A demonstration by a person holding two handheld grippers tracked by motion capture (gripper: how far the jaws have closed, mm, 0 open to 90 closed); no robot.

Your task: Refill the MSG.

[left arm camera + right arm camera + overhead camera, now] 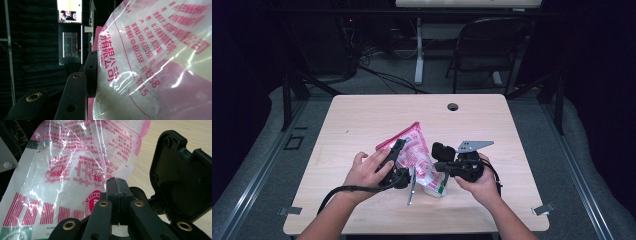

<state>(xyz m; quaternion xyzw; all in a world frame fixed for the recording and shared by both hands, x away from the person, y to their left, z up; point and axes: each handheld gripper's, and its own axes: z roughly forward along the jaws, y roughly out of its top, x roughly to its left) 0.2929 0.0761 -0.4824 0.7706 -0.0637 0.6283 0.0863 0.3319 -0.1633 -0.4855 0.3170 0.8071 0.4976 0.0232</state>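
Note:
A clear plastic bag [419, 160] with pink print and white grains inside lies tilted in the middle of the table. My left gripper [401, 150] is shut on the bag's upper left part. In the left gripper view one black finger [75, 97] presses against the bag [155, 62], which hides the other finger. My right gripper [438, 166] is at the bag's right side, held in the person's right hand. In the right gripper view its pads [117, 185] are pressed together with no film showing between them, and the bag [75, 170] lies just behind.
A black plastic block [177, 175] sits right beside the right gripper's jaws. The wooden table [362, 115] has a cable hole [453, 106] near its far edge. Beyond it stand a folding chair [487, 45] and a desk leg [418, 50]. Lit screens [70, 37] glow in the dark.

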